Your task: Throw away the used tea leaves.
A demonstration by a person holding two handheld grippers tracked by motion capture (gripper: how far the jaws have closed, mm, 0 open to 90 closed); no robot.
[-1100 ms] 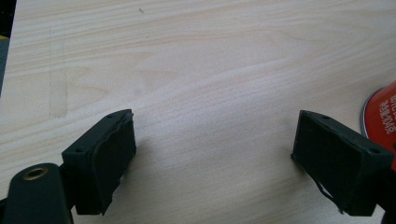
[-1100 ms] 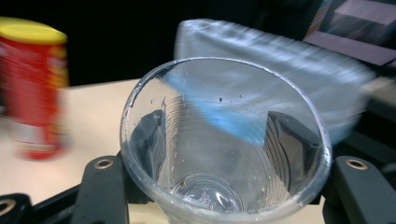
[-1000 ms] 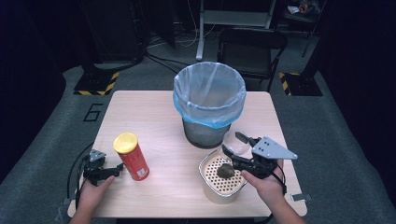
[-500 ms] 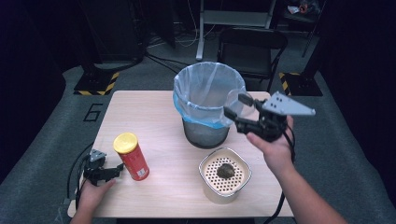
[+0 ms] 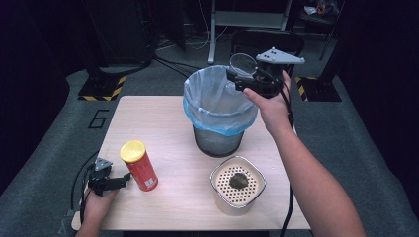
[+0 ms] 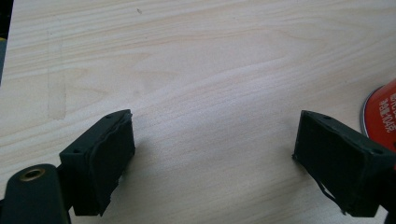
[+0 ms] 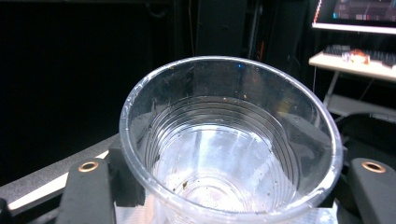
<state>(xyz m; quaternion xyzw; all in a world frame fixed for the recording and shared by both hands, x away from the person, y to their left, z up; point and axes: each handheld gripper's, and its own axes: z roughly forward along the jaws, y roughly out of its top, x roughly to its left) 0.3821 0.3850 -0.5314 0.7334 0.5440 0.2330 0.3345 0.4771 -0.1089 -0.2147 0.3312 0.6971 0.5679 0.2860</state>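
Cup [image 7: 229,140], clear plastic, sits between the right gripper's [image 5: 240,75] jaws, which have just been opening wider; in the right gripper view the pads stand at either side of its ribbed wall, but whether they press on it cannot be told. The cup's mouth faces away from the jaws, and a few dark specks lie on its bottom.

Going from the left of the high view: the left gripper [image 5: 114,181] rests on the worktop [image 5: 163,128], jaws wide apart with nothing between them. In the left gripper view only bare wood [image 6: 201,84] lies between the two pads. Just beyond the jaw tips, on their right side, stands a red can [image 5: 140,165] with a yellow lid; its base edge [image 6: 384,119] shows close beside the right pad, apart from it.

Farther right, a bin [image 5: 217,116] lined with a blue bag stands on the worktop. The right gripper's jaws hold the cup [image 5: 242,64] above the bin's far right rim, well above the worktop. Below those jaws and nearer the person sits a cream pot [image 5: 238,191] with a perforated insert, a dark lump [image 5: 238,180] lying in its middle.
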